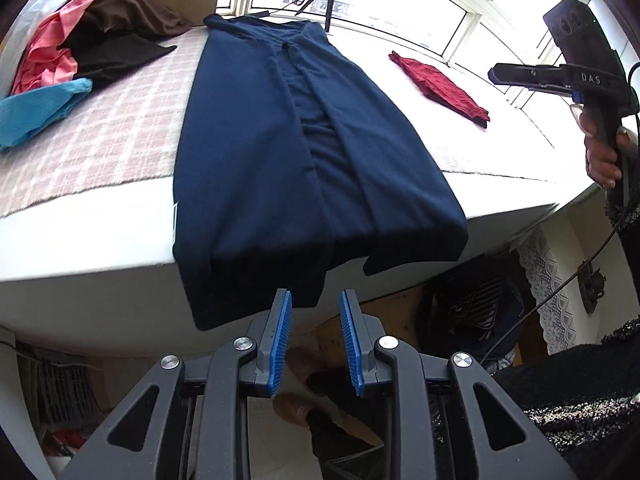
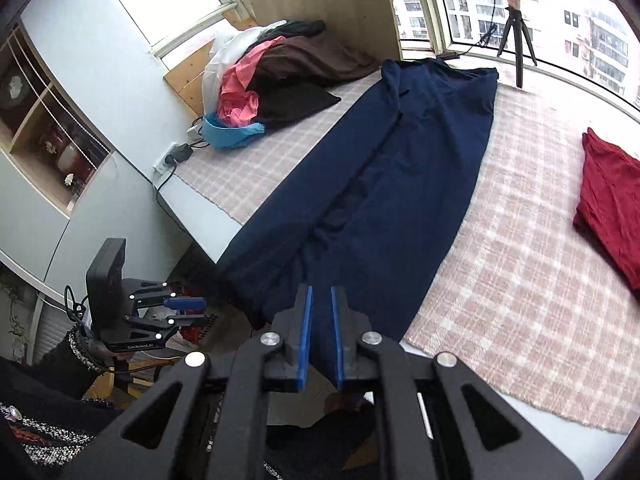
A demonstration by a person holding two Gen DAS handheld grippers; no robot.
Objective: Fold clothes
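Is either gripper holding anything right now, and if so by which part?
Nothing is held. The left gripper and right gripper are both open and empty, off the navy garment.

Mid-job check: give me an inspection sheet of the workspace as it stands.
Surface: bed with pink plaid blanket.
Job's things: navy garment laid lengthwise, both sides folded inward, hem hanging over the bed edge; folded red garment set apart.
Clutter: unfolded clothes pile at the far corner.
Grippers: left gripper and right gripper narrowly open, both empty.
Cables: charger cables at wall socket.
Surroundings: tripod on windowsill.
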